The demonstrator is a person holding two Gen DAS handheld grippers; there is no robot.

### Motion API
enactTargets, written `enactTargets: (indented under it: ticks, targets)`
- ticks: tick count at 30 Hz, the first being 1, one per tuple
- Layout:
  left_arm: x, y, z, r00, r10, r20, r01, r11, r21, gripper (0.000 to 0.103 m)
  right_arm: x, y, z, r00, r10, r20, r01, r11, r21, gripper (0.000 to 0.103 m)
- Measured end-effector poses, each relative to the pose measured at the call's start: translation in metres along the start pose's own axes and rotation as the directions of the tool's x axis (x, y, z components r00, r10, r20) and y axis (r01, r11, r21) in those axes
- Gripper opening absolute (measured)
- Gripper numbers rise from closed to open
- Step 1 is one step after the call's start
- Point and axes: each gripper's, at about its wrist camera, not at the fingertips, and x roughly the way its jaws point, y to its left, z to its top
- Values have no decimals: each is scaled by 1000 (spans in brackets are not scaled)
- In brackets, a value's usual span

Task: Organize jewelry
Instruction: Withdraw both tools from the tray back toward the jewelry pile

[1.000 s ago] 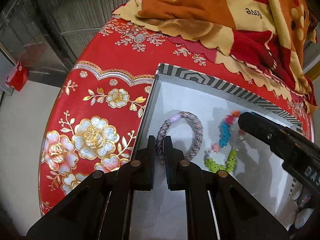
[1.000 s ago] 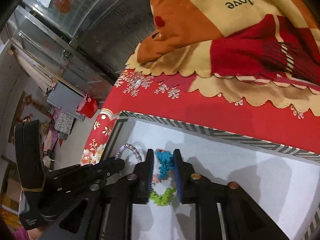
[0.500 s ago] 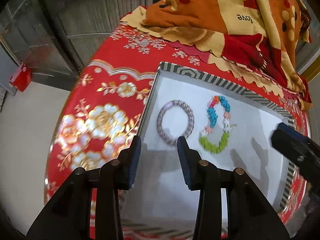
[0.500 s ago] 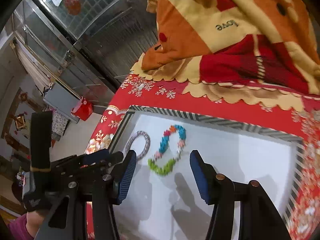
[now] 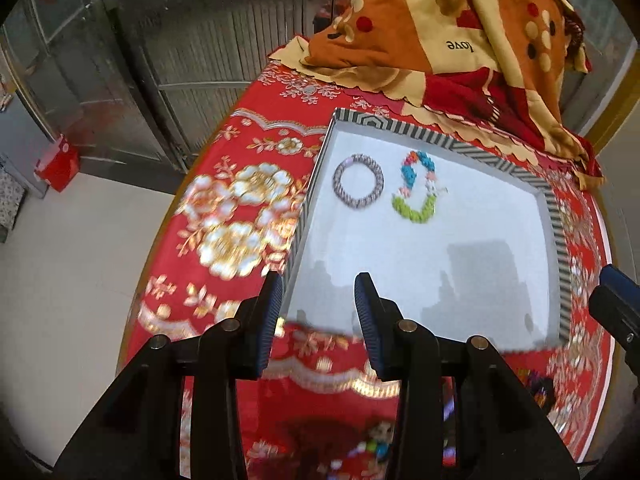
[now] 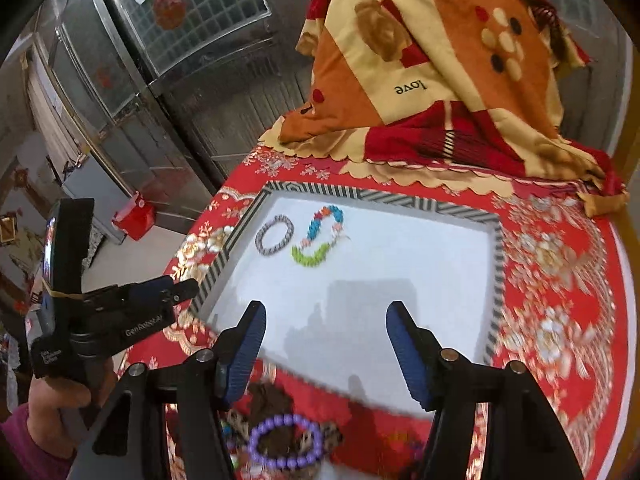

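A white tray with a striped rim (image 5: 452,144) (image 6: 384,196) lies on the red tablecloth. In its far left corner a grey woven bracelet (image 5: 358,186) (image 6: 275,235) lies flat, and beside it a multicoloured beaded bracelet (image 5: 416,188) (image 6: 320,240). My left gripper (image 5: 318,284) hovers open over the tray's near left edge with nothing between its fingers. My right gripper (image 6: 325,312) hangs above the tray's near half, its jaws opening and empty. Below it, a purple bead bracelet (image 6: 286,440) rests on a loose pile of jewelry.
A folded orange and red blanket (image 6: 432,80) takes up the back of the round table. The floral tablecloth (image 5: 240,216) drops off at the left edge. A hand in a purple sleeve (image 6: 52,396) holds the left gripper's handle. Metal doors stand behind.
Both grippers let go of their bracelets, opened, and drew back and up from the tray's far corner. The two bracelets now lie flat side by side in the tray.
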Motion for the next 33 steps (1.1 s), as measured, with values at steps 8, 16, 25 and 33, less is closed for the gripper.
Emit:
enactTargets:
  ticks: [8,16,25,33]
  targets:
    - [-24,5,-35,1000,-15,-1,15,1000,2,37,-28,8,-44,998,-58,4,58,998,18,60]
    - [-38,11,-56,1000,-14,-4,14,999,29,37,-42,16,-76,995,-95,-5,95,995,28,61]
    - [-40,39,-73,998,-42,-44,42,999,-8,37,-52,2,-106,992,-117,-47,120,991,54,61]
    - [-31,69,-92,992,-65,-109,59,997,-58,37,-60,-19,-133,987,-138,-83,146,985,90,61]
